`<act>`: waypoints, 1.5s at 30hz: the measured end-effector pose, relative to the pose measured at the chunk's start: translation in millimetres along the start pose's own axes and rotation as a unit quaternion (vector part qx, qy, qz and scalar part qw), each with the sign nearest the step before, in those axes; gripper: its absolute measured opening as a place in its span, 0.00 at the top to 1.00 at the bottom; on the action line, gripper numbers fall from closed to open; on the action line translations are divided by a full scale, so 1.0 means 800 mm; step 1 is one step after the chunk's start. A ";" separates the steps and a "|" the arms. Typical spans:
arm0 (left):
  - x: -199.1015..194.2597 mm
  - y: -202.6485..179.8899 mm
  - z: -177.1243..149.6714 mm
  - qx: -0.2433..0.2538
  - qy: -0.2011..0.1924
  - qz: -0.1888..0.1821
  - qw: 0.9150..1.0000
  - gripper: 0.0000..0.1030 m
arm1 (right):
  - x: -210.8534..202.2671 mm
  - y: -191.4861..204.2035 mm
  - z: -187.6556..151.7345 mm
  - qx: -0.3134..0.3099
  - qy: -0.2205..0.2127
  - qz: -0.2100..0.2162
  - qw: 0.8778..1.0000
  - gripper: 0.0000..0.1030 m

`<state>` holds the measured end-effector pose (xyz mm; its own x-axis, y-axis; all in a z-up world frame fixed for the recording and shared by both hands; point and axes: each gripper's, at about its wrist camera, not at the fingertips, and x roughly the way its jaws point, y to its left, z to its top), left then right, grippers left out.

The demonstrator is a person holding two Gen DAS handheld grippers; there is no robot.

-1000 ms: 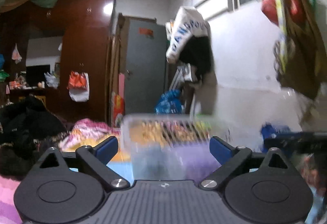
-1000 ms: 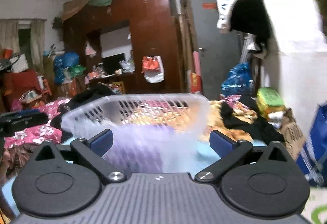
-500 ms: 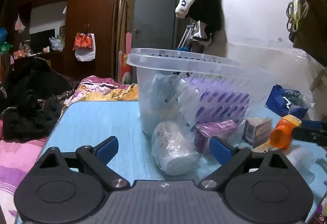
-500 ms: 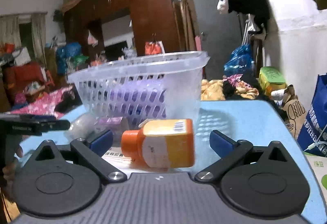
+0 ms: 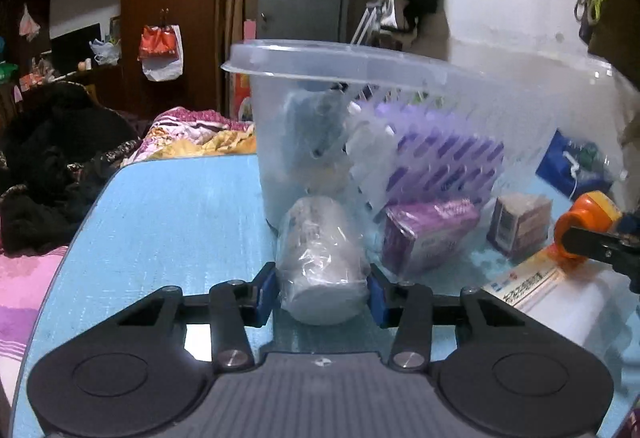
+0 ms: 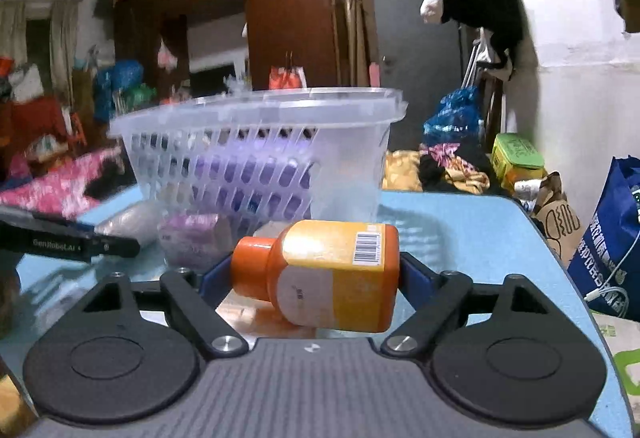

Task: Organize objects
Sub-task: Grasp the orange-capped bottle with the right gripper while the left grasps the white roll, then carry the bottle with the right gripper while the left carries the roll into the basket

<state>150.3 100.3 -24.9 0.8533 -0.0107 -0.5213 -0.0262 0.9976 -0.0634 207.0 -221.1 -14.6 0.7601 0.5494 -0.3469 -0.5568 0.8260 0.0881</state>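
Observation:
A clear plastic basket [image 5: 400,126] stands on the blue table [image 5: 172,206]; it also shows in the right wrist view [image 6: 260,154]. My left gripper [image 5: 322,288] is shut on a white plastic-wrapped roll [image 5: 320,258] lying in front of the basket. My right gripper [image 6: 312,274] is shut on an orange-capped yellow bottle [image 6: 328,270] lying on its side; the bottle also shows in the left wrist view [image 5: 586,226]. A purple box [image 5: 428,234] and a small brown box [image 5: 520,226] lie beside the basket.
A flat white-and-orange carton [image 5: 532,278] lies on the table under the right gripper. A bed with clothes [image 5: 48,166] borders the table's left side. A blue bag [image 6: 608,238] and a paper bag [image 6: 560,222] stand past the right edge.
Both grippers dropped from pointing over the table to table level. The left jaws closed on the white roll and the right jaws closed on the orange-capped bottle.

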 end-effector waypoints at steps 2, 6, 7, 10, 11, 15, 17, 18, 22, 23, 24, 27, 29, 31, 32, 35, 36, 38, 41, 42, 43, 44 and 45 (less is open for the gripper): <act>-0.009 -0.001 -0.004 0.003 -0.018 -0.003 1.000 0.53 | -0.008 -0.002 -0.002 0.001 -0.019 0.006 1.000 0.16; -0.027 -0.007 -0.008 0.017 -0.066 -0.004 0.998 0.53 | -0.019 0.001 -0.003 -0.004 -0.049 0.002 0.999 0.16; -0.030 -0.008 -0.009 0.019 -0.075 -0.005 0.997 0.53 | -0.021 0.000 -0.003 -0.002 -0.055 0.000 0.998 0.16; -0.035 -0.010 -0.011 0.023 -0.091 -0.007 0.996 0.53 | -0.025 0.000 -0.002 0.000 -0.067 -0.002 0.998 0.16; -0.036 -0.011 -0.010 0.025 -0.093 -0.009 0.995 0.53 | -0.025 0.000 -0.002 -0.001 -0.070 -0.003 0.998 0.16; -0.042 -0.010 -0.010 0.030 -0.110 -0.015 0.993 0.53 | -0.027 0.000 -0.002 0.001 -0.081 -0.003 0.997 0.16; -0.044 -0.013 -0.012 0.035 -0.120 -0.013 0.992 0.53 | -0.027 -0.001 -0.002 0.004 -0.082 -0.003 0.997 0.16; -0.046 -0.012 -0.012 0.036 -0.123 -0.014 0.992 0.53 | -0.027 -0.001 -0.001 0.004 -0.084 -0.003 0.996 0.16; -0.054 -0.009 -0.014 0.029 -0.139 -0.015 0.990 0.53 | -0.032 -0.002 -0.001 0.006 -0.093 0.001 0.996 0.16; -0.059 -0.009 -0.014 0.026 -0.146 -0.018 0.989 0.53 | -0.035 -0.004 0.000 0.008 -0.095 0.001 0.995 0.16; -0.065 -0.011 -0.014 0.023 -0.152 -0.020 0.988 0.53 | -0.039 -0.005 0.002 0.009 -0.097 0.001 0.995 0.16; -0.094 -0.017 -0.005 0.024 -0.180 -0.032 0.983 0.53 | -0.062 -0.002 0.022 -0.001 -0.119 0.001 0.993 0.16; -0.116 -0.026 0.015 0.031 -0.201 -0.038 0.978 0.53 | -0.075 0.002 0.045 -0.013 -0.137 0.004 0.991 0.16; -0.126 -0.034 0.045 0.034 -0.206 -0.045 0.977 0.53 | -0.074 0.007 0.076 -0.024 -0.142 0.002 0.990 0.16; -0.126 -0.037 0.064 0.033 -0.206 -0.050 0.977 0.53 | -0.069 0.010 0.095 -0.029 -0.143 0.003 0.989 0.16; -0.102 -0.049 0.125 0.036 -0.184 -0.048 0.981 0.53 | -0.026 0.020 0.147 -0.045 -0.122 -0.005 0.992 0.16; -0.086 -0.051 0.144 0.034 -0.167 -0.043 0.984 0.53 | -0.006 0.021 0.162 -0.044 -0.103 -0.009 0.994 0.16; -0.046 -0.050 0.175 0.021 -0.128 -0.034 0.991 0.53 | 0.043 0.018 0.185 -0.033 -0.060 -0.011 0.998 0.16; 0.012 -0.038 0.200 -0.014 -0.072 -0.029 0.997 0.53 | 0.108 0.012 0.194 -0.015 0.011 -0.016 1.000 0.16; 0.027 -0.034 0.203 -0.019 -0.060 -0.029 0.998 0.53 | 0.121 0.012 0.192 -0.015 0.025 -0.016 0.999 0.16; 0.036 -0.032 0.204 -0.021 -0.053 -0.025 0.998 0.53 | 0.131 0.012 0.190 -0.019 0.035 -0.020 0.999 0.16; 0.042 -0.031 0.204 -0.020 -0.051 -0.018 0.998 0.53 | 0.140 0.013 0.187 -0.024 0.043 -0.029 0.998 0.16; 0.047 -0.031 0.203 -0.019 -0.049 -0.017 0.998 0.53 | 0.145 0.015 0.185 -0.026 0.049 -0.033 0.998 0.16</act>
<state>267.4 86.0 95.3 0.9007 -0.0354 -0.4331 -0.0152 0.9935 -0.1128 338.4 -128.8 84.0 0.7606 0.4773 -0.4400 -0.5252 0.8508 0.0150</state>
